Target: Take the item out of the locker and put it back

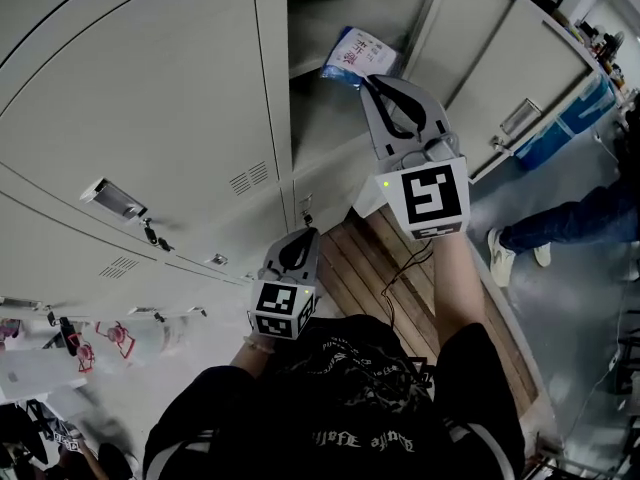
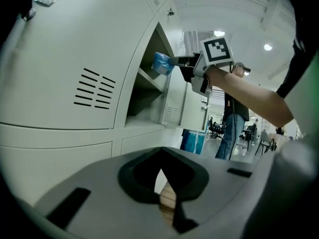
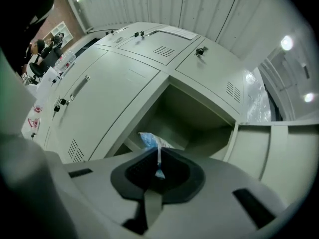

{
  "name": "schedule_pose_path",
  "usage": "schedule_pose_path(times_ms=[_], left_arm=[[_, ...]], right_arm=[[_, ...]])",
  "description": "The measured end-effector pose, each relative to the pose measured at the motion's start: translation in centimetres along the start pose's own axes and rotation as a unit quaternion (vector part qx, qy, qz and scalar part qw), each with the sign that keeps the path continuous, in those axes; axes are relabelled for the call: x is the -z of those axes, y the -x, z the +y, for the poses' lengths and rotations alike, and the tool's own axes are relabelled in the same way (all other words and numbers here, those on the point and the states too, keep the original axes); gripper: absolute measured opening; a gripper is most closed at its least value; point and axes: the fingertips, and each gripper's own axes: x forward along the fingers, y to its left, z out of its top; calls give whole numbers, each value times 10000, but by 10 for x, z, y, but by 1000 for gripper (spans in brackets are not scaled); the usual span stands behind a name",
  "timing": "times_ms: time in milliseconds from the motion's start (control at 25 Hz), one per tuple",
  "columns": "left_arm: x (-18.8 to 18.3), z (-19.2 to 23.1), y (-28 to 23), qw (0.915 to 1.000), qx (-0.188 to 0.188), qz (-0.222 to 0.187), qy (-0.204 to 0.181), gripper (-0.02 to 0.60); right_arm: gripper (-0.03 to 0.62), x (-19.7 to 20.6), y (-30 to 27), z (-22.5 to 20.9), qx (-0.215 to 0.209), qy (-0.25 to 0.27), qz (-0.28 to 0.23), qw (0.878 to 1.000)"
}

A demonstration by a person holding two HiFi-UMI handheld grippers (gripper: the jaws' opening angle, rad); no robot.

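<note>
- Right gripper is clamped almost shut, and pinched between its pads is the thin sealed edge of the packet.
- The rest of the blue-and-white packet juts straight ahead of those jaws, at the mouth of the open locker, above the shelf.
- It looks light and soft, a crinkly plastic pouch. My guess is it will flop and swing from that edge instead of holding its shape.
- The film is likely slippery, so a pinch on the flat seam, as now, seems the safest hold. Squeezing the puffy middle could crush what's inside.
- Left gripper has its jaws together with nothing between them, only wooden flooring showing through the slit. It hangs low, well below and behind the right jaws.
- To the right of the right jaws stands the open door, and to their left the closed neighbouring door. The gap between is roomy.
- Below the jaws the shelf lip is the one edge the dangling packet might catch on.
- Off to the right, well clear, a person stands by a blue bin.
</note>
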Motion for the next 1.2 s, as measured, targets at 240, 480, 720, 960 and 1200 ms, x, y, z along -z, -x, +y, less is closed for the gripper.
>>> schedule_pose_path(times_ms=[240, 480, 720, 960, 1200], left_arm=[[0, 18, 1, 9998, -139, -8, 113, 6], [-4, 32, 3, 9995, -296, -36, 55, 6], [-5, 39, 5, 9992, -390, -6, 42, 6], [-8, 40, 4, 9992, -406, -52, 7, 6], [-8, 40, 5, 9987, -469, -32, -196, 6]], right_arm=[[18, -2, -41, -5, -192, 69, 51, 9998], [18, 2, -75, -2, -440, 31, 146, 9989], [18, 7, -101, -2, -645, -52, 343, 9973], [18, 15, -120, 4, -895, -59, 638, 9939], [18, 18, -126, 7, -986, -197, 745, 9921]])
